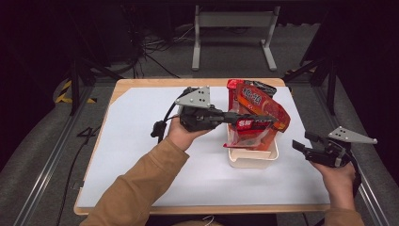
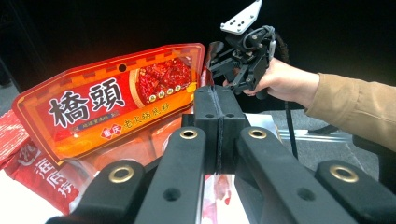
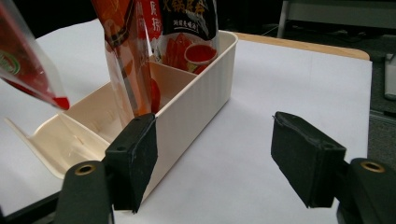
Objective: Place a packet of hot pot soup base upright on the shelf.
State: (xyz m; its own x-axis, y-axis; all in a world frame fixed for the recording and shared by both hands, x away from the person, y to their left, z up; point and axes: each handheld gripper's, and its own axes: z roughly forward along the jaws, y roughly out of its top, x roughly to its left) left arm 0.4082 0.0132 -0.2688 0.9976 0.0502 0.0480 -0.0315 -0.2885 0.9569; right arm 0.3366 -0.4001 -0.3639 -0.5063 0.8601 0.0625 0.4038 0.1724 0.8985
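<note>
Bright table, dark surroundings, soft focus

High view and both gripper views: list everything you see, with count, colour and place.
Sauce pouches: at least three, red and orange, standing in the bin, one clamped by its edge.
Bin: one, cream, divided, mid-table right of centre.
Table: one, white sheet over wood edge.
Metal frame: one, grey, on the floor behind the table.
Left gripper: one, black, shut on a pouch above the bin.
Right gripper: one, black, open, beside the table's right edge.
Sleeves: tan.
</note>
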